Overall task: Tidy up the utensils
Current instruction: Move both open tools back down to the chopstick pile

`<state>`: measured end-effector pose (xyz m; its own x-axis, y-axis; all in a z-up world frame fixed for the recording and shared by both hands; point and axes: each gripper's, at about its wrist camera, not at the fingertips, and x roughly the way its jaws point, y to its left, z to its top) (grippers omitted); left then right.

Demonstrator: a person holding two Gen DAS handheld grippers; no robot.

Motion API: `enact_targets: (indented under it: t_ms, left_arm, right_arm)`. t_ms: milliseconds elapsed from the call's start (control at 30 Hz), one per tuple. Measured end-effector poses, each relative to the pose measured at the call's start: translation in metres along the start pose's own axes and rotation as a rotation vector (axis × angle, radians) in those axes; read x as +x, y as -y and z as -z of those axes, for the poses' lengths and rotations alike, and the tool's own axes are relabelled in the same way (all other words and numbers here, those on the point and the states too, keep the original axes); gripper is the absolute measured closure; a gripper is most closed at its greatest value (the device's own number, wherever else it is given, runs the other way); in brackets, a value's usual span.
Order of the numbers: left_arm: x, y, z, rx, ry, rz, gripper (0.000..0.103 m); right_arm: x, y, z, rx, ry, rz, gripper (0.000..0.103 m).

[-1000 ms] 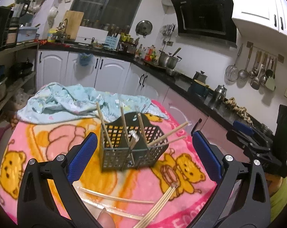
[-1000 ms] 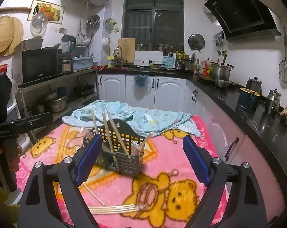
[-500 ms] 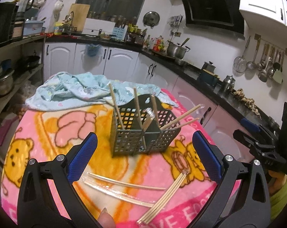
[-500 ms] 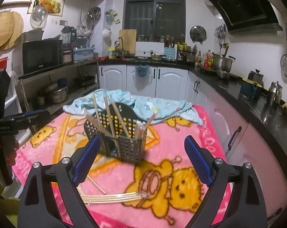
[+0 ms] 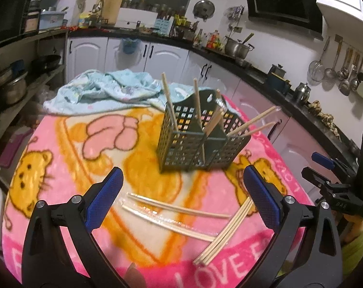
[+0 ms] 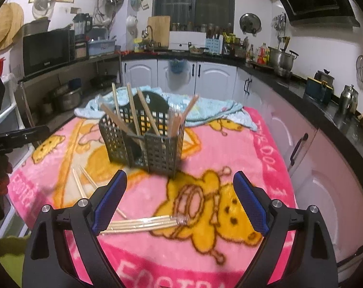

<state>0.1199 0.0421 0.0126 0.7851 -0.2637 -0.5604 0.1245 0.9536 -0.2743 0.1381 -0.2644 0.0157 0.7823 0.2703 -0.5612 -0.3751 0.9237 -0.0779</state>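
While both the left gripper and right gripper hover with fingers spread and empty, loose chopsticks lie between the fingers, the caddy beyond them, so pickup seemingly comes next.

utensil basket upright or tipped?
Upright. The basket stands on its base on the pink blanket, open top up, with chopsticks leaning out of it.

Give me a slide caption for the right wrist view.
Open right tool hovers over bundled chopsticks before the utensil basket on a pink blanket.
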Motion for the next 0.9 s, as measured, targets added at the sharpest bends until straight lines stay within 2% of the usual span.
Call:
enact_targets:
  t_ms: [200, 600, 900]
  left_arm:
    - [0.008, -0.005, 0.012, -0.007, -0.042, -0.008, 0.011]
    - [0.023, -0.025, 0.041, -0.037, -0.126, -0.076, 0.011]
    - [0.045, -0.04, 0.058, -0.071, -0.199, -0.074, 0.011]
  right_arm:
    - [0.006, 0.0, 0.014, 0.014, -0.037, 0.011, 0.016]
    - [0.028, 0.003, 0.039, 0.042, -0.124, 0.011, 0.016]
    - [0.042, 0.005, 0.05, 0.056, -0.168, 0.019, 0.016]
